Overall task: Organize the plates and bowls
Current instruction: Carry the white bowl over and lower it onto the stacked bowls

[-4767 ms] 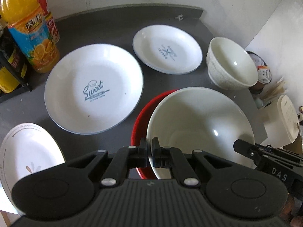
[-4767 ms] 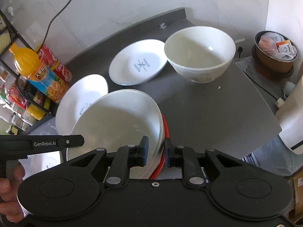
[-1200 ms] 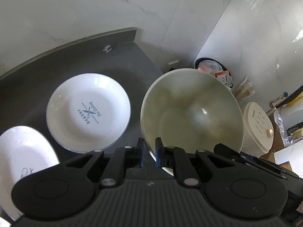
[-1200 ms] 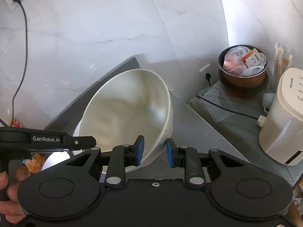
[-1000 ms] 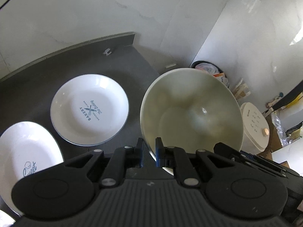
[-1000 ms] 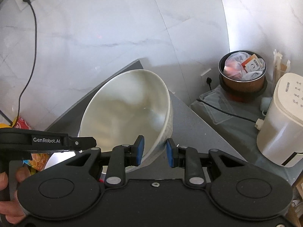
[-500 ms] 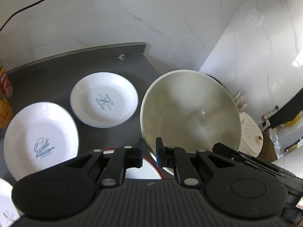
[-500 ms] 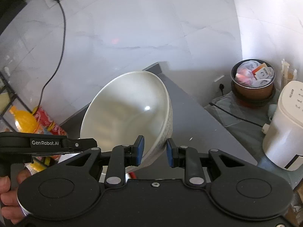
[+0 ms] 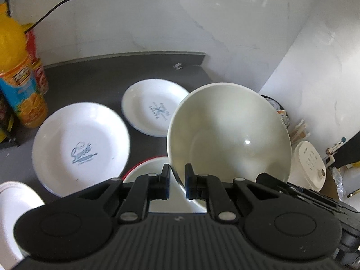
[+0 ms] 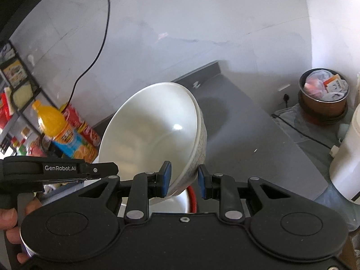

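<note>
On the dark grey bench (image 9: pixel 94 78) lie a large white plate (image 9: pixel 81 148) printed with "Sweet" and, beyond it toward the back corner, a smaller white plate (image 9: pixel 157 110) with a crossed-utensil print; the two sit just beside each other, apart. A further white plate (image 9: pixel 15 204) shows at the lower left edge. At the left stand an orange juice bottle (image 9: pixel 18 76) and a red can (image 9: pixel 37 65) behind it, with a black cable (image 10: pixel 99 45) running up the marble wall. Off the bench's right end are a bin (image 10: pixel 324 96) full of wrappers and a cream-coloured appliance (image 9: pixel 308 164).

The cream bowl (image 9: pixel 227 139) is held in the air above the bench, tipped so its mouth faces back toward the cameras and slightly upward; it is empty. Under it sits a red-rimmed dish (image 9: pixel 144 168) with a white bowl (image 9: pixel 162 182) nested inside; their lower parts are hidden by the grippers.

The left gripper (image 9: pixel 176 181) has its jaws clenched on the cream bowl's near rim, one finger outside and one inside. The right gripper (image 10: pixel 184 181) straddles the rim on the opposite side, its blue pads (image 10: pixel 167 177) set on either side of the wall; whether they press it I cannot tell. A hand (image 10: pixel 10 222) grips the left tool's handle at the lower left of the right wrist view.
</note>
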{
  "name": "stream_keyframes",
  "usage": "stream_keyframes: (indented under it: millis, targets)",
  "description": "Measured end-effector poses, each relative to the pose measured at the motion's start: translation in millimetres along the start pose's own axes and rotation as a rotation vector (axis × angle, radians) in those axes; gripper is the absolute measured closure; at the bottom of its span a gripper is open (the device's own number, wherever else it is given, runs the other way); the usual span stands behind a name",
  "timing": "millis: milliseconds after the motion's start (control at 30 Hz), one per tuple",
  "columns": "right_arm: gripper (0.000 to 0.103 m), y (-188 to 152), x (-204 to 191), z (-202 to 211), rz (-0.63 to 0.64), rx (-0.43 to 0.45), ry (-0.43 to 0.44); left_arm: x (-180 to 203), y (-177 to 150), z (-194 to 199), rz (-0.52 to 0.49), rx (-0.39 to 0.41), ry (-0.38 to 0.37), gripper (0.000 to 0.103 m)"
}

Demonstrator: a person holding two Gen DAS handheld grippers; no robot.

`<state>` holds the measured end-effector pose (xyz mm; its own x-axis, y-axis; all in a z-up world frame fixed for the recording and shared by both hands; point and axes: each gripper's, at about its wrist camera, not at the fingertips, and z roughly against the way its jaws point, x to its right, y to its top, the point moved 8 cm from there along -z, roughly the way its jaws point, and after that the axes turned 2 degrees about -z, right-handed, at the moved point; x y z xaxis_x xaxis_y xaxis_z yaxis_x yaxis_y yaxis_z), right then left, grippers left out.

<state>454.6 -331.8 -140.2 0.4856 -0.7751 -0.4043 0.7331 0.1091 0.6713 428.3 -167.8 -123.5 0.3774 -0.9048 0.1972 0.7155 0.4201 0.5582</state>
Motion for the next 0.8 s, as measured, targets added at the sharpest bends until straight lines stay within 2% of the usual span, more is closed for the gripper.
stream_keyframes:
  millis: [567, 800]
  targets:
    - [0.078, -43, -32, -13, 0.083, -0.143, 0.048, -45, -47, 8, 0.105, -0.108, 0.076, 0.092]
    - [0.078, -53, -34, -16, 0.074, -0.175, 0.047, -49, -60, 4, 0.103, -0.140, 0.089, 0.092]
